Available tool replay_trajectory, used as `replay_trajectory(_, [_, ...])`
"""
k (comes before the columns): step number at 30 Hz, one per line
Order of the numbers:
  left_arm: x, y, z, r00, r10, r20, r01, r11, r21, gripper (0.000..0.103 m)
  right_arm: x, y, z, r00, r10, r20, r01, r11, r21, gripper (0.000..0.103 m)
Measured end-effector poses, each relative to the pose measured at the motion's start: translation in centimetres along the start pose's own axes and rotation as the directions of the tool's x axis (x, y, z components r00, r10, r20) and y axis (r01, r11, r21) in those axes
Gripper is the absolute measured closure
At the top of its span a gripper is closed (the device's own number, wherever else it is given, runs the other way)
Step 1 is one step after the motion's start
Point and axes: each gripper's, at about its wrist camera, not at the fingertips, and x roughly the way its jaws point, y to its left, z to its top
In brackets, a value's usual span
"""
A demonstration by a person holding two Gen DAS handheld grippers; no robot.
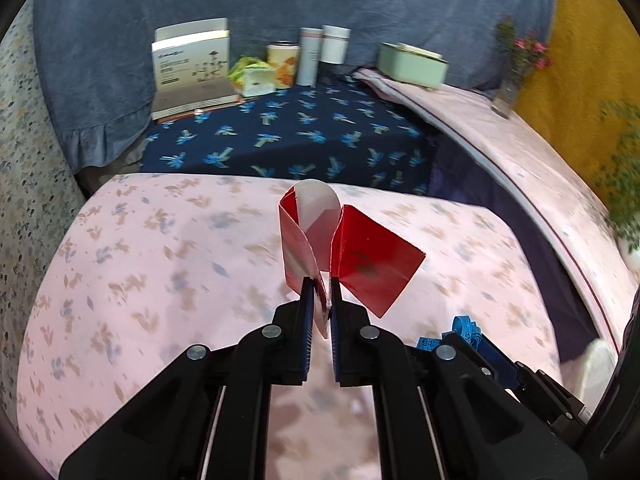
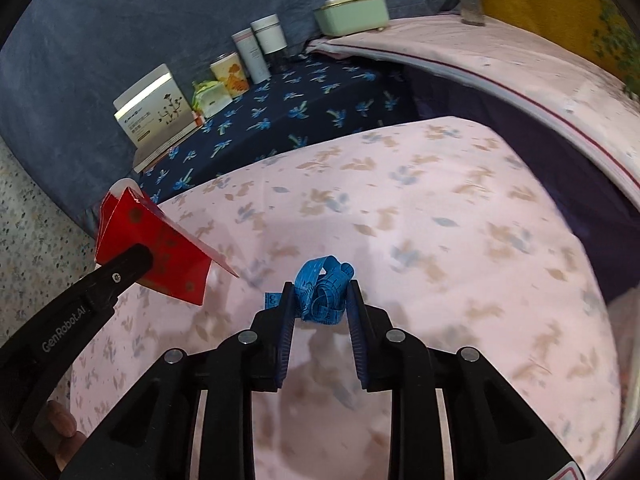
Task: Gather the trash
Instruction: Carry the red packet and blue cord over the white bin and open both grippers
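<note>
My left gripper (image 1: pixel 322 292) is shut on a folded red and white paper wrapper (image 1: pixel 352 252) and holds it above the pink flowered cloth (image 1: pixel 160 264). The same wrapper (image 2: pixel 160 248) shows at the left of the right wrist view, in the left gripper's black fingers (image 2: pixel 128 264). My right gripper (image 2: pixel 320 292) is shut on a bunched blue measuring tape (image 2: pixel 324 292), held just above the pink cloth (image 2: pixel 460 240). The tape (image 1: pixel 464 330) and the right gripper's body show at the lower right of the left wrist view.
Behind the pink cloth lies a dark blue cloth with palm prints (image 1: pixel 288 136). At its back stand a white box (image 1: pixel 192 64), a green packet (image 1: pixel 250 74), several canisters (image 1: pixel 316 56) and a pale green box (image 1: pixel 412 65). A vase of flowers (image 1: pixel 516 64) stands at the right.
</note>
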Motion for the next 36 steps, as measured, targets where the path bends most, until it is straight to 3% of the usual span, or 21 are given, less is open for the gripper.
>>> replay_trajectory(10, [-4.3,-7.2,-5.4,0.995,-0.091,-0.033,0.094,0.991,0.094,0.096,-7.5,-7.0,-5.2,0.996,-0.086,0.027,0.083,0.994,0.077,0.079])
replay_trajectory(24, [-9.1,-15.2,-12.5,0.980,-0.184,-0.078,0.196,0.958,0.210,0.096,-15.5,-13.6,-11.4,0.983,-0.169,0.070,0.159,0.979,0.131,0.078])
replay_trajectory(36, [-11.7,-20.1,-14.9,0.968,-0.232,-0.096,0.250,0.926,0.282,0.095,-19.0,-17.8,-13.6,0.973,-0.211,0.090,0.191,0.963,0.191,0.078])
